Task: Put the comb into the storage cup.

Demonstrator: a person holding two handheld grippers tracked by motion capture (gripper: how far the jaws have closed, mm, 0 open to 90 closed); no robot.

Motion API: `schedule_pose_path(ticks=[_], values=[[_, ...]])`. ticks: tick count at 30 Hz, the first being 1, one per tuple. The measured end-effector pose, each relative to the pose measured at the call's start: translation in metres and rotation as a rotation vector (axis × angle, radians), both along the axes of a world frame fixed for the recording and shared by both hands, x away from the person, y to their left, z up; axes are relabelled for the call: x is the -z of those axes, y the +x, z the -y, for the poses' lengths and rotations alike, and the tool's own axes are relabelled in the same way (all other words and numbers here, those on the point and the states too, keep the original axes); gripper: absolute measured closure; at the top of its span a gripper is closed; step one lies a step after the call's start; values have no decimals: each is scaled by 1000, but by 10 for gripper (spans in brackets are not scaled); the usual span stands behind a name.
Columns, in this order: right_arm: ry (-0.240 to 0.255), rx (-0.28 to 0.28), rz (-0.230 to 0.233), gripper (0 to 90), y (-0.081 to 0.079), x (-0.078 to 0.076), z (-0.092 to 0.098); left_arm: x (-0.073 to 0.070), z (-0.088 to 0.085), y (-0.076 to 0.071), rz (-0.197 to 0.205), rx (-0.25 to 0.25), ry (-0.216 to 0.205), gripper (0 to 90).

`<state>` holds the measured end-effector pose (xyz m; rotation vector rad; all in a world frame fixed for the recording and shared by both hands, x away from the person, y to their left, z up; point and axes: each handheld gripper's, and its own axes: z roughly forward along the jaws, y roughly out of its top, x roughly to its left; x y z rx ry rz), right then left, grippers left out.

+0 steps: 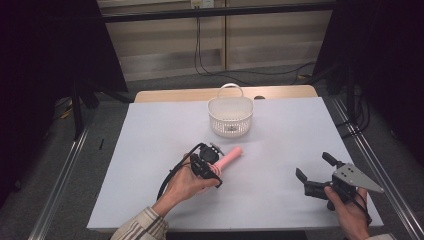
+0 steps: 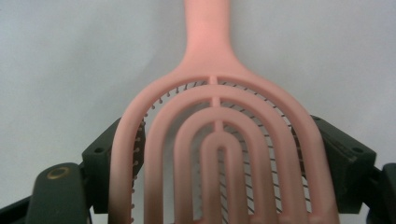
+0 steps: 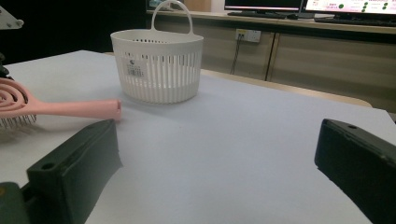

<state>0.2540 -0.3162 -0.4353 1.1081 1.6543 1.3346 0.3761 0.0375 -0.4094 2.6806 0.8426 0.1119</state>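
A pink hairbrush [image 1: 231,156] with a vented, arched head lies across the middle of the white table sheet [image 1: 150,130], its handle pointing toward the basket. My left gripper [image 1: 207,162] is shut on the brush head. In the left gripper view the black jaws press both side edges of the hairbrush [image 2: 217,116], bristles facing down. The right gripper view shows the hairbrush [image 3: 70,108] held just above the sheet at the left. My right gripper [image 1: 312,165] rests at the front right, open, with nothing between the jaws of the right gripper [image 3: 218,135].
A white slotted basket [image 1: 230,117] with a loop handle stands at the back centre of the sheet; the same basket [image 3: 159,65] is ahead and to the left in the right gripper view. Metal rails run along both table sides. Cables hang behind the table.
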Motion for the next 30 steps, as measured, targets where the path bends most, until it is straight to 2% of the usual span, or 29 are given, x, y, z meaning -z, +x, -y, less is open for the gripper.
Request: schedule_pose_path(ticks=[9,16,17,23,30], values=[[-3,1,1,0,0,0,0,-10,-4,0,23,-4,-38,197],[-2,0,1,0,0,0,0,-16,-8,1,43,14,-53,197],[-2,0,1,0,0,0,0,-17,-8,1,51,21,-45,198],[-1,-3,2,0,0,0,0,-24,-12,1,60,43,-65,197],[0,-4,10,0,0,0,0,-32,-20,1,88,51,-87,198]])
